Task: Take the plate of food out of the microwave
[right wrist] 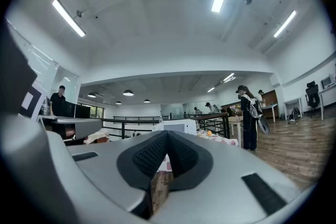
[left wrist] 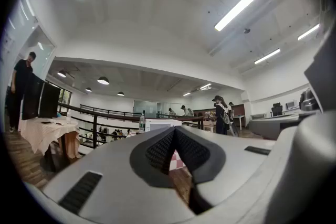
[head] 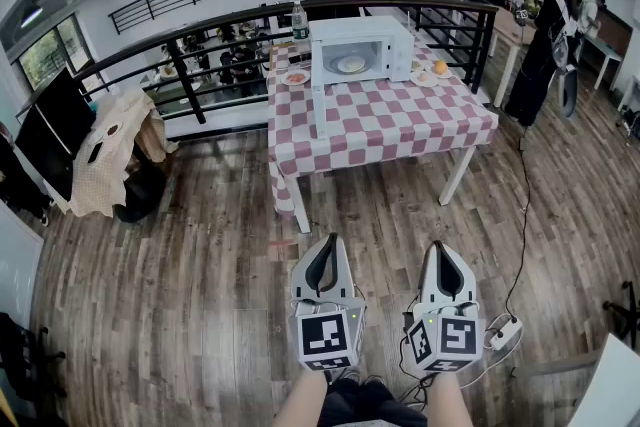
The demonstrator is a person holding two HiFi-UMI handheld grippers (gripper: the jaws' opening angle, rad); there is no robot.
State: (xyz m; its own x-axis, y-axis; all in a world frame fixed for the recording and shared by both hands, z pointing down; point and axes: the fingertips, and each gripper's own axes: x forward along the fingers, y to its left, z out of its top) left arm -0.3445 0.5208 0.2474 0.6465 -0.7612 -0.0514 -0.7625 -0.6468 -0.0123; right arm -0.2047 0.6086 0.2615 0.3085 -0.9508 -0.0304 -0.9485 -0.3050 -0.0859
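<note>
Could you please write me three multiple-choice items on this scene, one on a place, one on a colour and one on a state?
1. Where is the plate of food?
A. on the floor
B. inside the microwave
C. on top of the microwave

2. What colour is the tablecloth?
A. red and white checks
B. plain blue
C. green stripes

3. How is the microwave door?
A. shut
B. swung open
C. taken off

Answers: 1 B, the plate shows inside the open cavity; 2 A, the checks cover the whole table top; 3 B, the door stands out from the microwave's left side toward the camera.
</note>
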